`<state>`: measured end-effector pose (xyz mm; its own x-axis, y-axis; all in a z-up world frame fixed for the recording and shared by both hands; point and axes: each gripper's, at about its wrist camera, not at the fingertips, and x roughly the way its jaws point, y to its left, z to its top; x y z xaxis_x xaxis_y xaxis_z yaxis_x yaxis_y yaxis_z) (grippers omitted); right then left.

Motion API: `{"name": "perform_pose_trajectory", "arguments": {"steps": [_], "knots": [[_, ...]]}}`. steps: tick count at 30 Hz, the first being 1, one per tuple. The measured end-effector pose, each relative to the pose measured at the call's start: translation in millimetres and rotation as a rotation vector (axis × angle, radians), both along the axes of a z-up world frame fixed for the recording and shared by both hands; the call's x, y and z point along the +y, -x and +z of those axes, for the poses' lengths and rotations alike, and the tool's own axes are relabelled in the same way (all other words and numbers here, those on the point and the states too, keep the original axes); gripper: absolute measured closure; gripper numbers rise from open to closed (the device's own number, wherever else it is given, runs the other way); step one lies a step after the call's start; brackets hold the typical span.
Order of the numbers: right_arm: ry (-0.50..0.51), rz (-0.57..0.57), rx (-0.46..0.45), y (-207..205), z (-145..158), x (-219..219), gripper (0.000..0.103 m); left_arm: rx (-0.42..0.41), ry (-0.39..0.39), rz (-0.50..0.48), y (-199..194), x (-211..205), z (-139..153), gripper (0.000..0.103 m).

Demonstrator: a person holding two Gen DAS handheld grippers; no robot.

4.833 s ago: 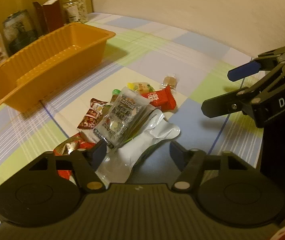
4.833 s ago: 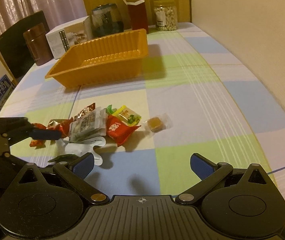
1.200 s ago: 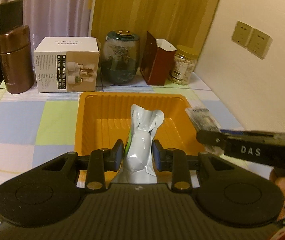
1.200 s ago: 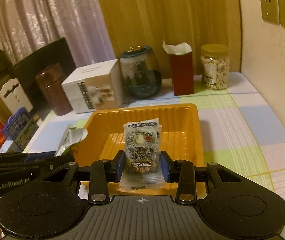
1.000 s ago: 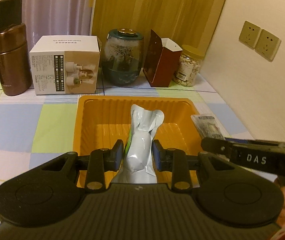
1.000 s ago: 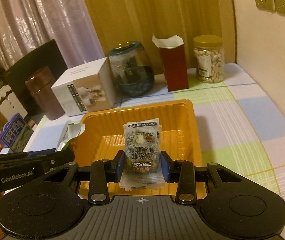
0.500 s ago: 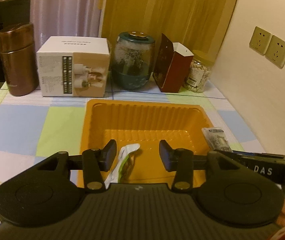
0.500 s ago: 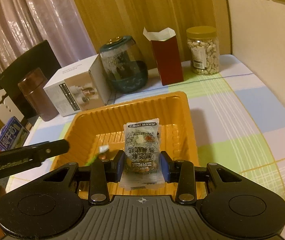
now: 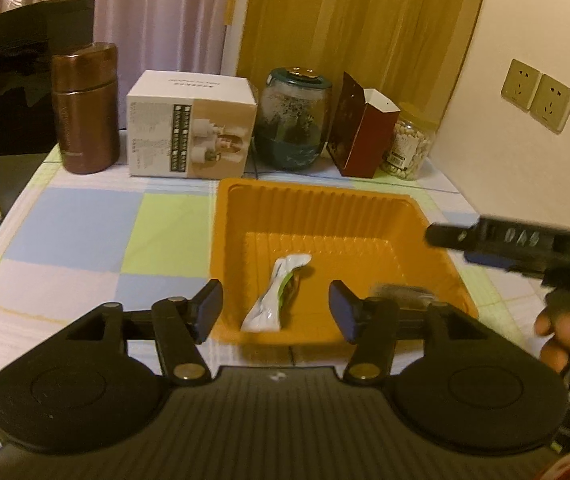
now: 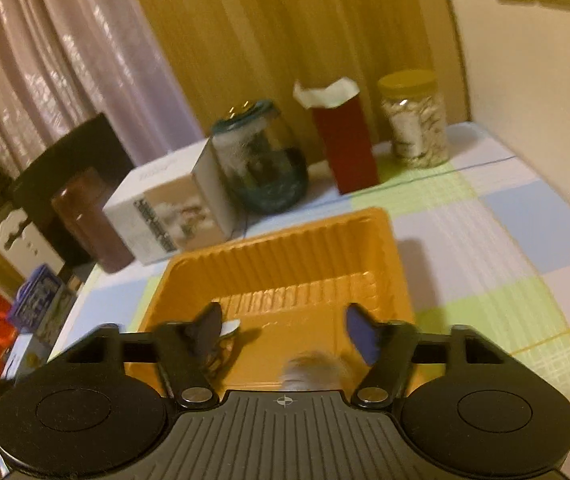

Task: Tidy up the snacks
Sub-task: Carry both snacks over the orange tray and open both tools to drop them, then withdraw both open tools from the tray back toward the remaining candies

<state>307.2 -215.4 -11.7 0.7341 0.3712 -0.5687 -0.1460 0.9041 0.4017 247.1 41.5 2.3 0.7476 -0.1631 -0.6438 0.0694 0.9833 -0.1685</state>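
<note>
Your left gripper (image 9: pixel 275 310) hangs wide open, empty; the silver packet (image 9: pixel 279 294) lies inside the orange tray (image 9: pixel 325 208). A second, blurred packet (image 10: pixel 313 368) sits at the tray's near edge under your right gripper (image 10: pixel 283 330), also spread and empty. Other snacks aren't visible. There's bare tablecloth (image 10: pixel 505 248) to the right.

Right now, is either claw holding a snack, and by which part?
Nothing is held. The left claw and right claw are open; the silver packet lies in the orange tray.
</note>
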Motion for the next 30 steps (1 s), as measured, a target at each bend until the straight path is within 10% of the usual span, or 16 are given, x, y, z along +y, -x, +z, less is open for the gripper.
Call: {"name": "perform_pose_trajectory", "arguments": {"steps": [30], "knots": [[0.039, -0.054, 0.071, 259.0, 13.8, -22.1, 0.034, 0.062, -0.030, 0.053, 211.0, 14.8, -5.4, 0.035]]}}
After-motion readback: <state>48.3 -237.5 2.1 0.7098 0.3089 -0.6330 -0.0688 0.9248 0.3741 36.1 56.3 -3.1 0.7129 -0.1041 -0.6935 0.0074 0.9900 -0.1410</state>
